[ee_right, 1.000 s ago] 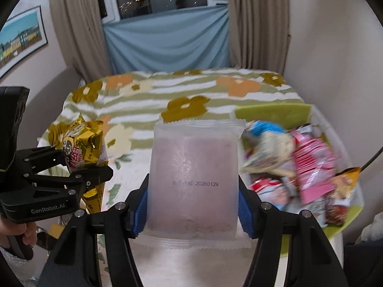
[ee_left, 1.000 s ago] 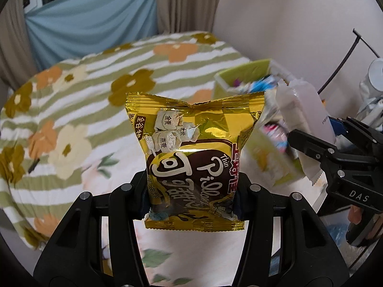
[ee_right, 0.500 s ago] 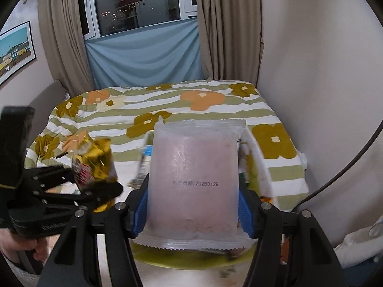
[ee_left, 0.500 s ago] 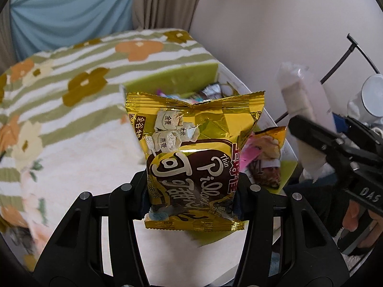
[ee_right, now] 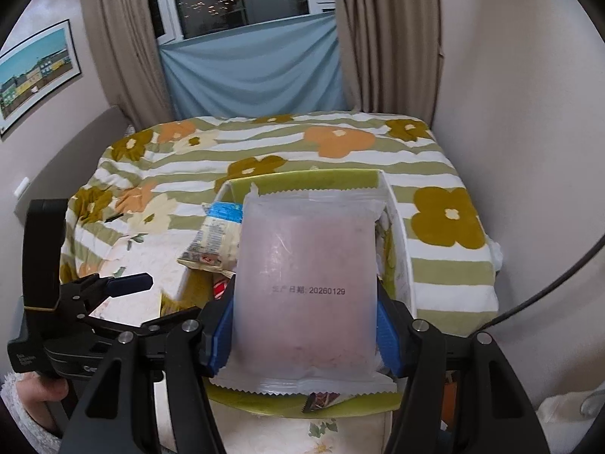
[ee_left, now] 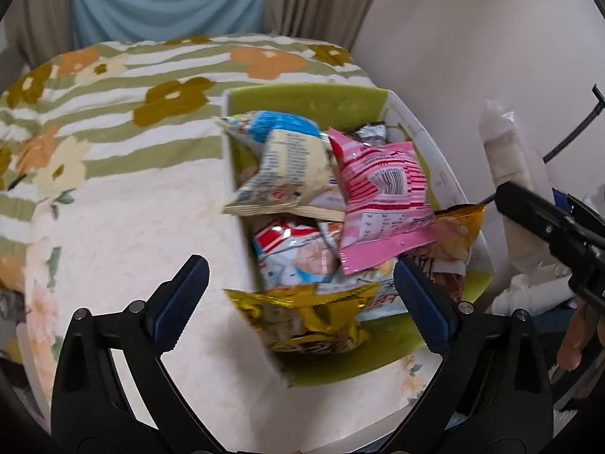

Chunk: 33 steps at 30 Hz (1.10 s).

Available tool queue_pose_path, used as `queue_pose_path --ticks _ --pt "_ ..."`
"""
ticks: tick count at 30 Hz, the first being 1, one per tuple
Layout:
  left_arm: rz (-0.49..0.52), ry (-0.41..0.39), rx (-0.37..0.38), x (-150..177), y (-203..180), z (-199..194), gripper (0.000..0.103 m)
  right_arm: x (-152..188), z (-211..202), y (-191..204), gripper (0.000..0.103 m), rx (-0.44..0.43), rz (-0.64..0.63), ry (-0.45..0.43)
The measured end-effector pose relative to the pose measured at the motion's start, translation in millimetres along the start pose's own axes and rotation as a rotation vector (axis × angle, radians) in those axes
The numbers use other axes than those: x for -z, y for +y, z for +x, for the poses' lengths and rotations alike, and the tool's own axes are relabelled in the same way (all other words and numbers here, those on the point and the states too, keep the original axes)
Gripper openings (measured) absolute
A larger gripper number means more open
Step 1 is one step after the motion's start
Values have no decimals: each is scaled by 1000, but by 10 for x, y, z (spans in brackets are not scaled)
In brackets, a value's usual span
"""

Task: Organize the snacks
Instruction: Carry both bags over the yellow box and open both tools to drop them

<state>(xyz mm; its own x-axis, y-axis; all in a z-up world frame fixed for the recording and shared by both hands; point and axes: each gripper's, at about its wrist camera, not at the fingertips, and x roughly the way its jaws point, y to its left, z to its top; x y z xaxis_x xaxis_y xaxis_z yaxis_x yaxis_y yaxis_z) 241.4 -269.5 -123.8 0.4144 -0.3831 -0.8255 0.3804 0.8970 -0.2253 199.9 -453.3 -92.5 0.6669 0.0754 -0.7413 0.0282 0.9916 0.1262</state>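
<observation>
The green box (ee_left: 310,100) on the bed (ee_left: 113,196) is heaped: a pink packet (ee_left: 382,196), a cream packet (ee_left: 291,174) and a gold packet (ee_left: 302,321) at its near end fill it nearly to the rim, leaving only a bare strip of green floor nearest the camera. The wall (ee_left: 472,38) stands close on the box's right, so little room there. Left of the box the bedcover lies open and flat. The right hand-held gripper (ee_right: 304,325), clamped on a frosted pouch (ee_right: 306,283), hangs over the box's right side.
</observation>
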Motion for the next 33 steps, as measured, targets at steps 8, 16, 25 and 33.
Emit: queue_pose_path --ticks 8,16,25,33 --pt "-41 -42 -46 15 164 -271 98 -83 -22 157 58 -92 -44 -19" --pt "-69 -37 -118 15 298 -336 98 -162 182 371 58 -182 -81 17" --pt "-119 5 -182 292 442 -260 98 -44 557 350 80 -219 -81 71" --pt "-97 -7 -157 384 366 -303 98 108 509 252 93 -178 -48 87"
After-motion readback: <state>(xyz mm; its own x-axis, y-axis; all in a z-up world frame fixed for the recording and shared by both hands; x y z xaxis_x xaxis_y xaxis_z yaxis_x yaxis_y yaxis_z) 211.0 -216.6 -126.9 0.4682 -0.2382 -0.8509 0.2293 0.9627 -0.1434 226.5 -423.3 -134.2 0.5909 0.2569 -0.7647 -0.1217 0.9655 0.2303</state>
